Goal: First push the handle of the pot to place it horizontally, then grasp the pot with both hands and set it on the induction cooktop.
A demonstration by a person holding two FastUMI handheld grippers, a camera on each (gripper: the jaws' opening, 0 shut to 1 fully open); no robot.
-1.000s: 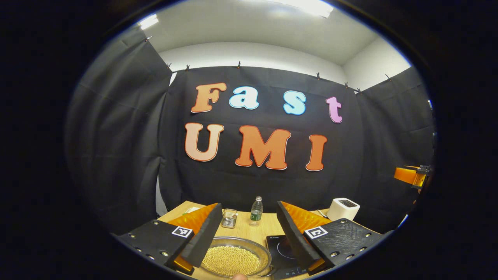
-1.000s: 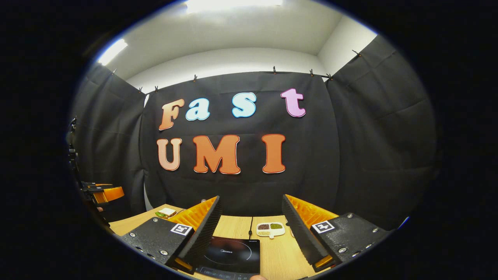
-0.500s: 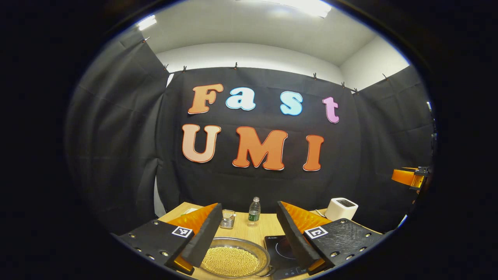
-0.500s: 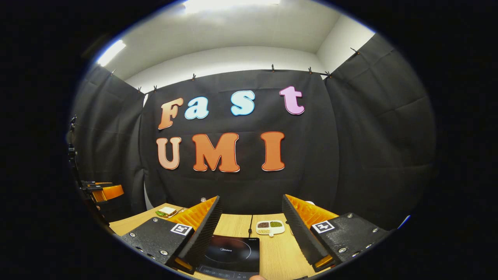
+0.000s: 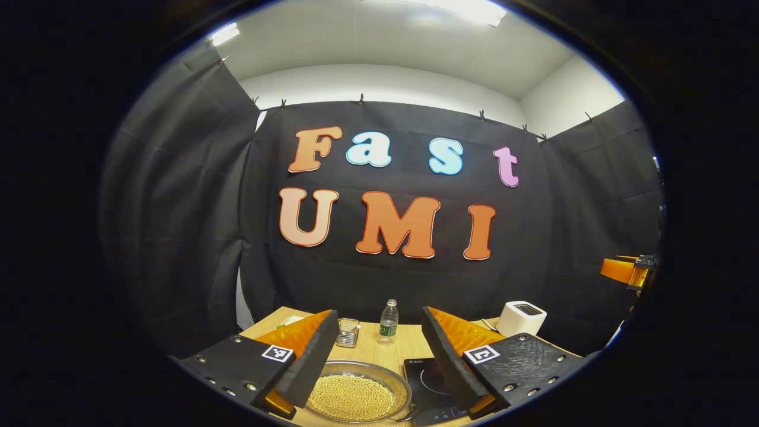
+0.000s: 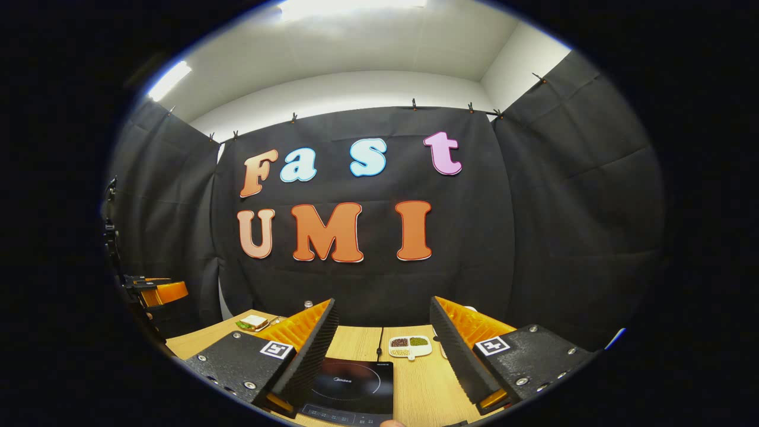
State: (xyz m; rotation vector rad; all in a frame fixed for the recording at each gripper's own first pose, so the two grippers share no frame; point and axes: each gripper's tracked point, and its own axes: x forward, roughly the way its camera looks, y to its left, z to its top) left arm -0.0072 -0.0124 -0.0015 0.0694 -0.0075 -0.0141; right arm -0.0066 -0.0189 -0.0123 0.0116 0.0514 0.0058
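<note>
Wooden table runs back to black cloth walls. Low in the left gripper view, the left gripper hangs wide apart and empty above the pot, which holds yellow grains, just beside the induction cooktop. Farther back stand a bottle, a small basket and a white toaster. The right gripper, also spread and empty, frames the cooktop; behind it lies a divided dish of grains.
</note>
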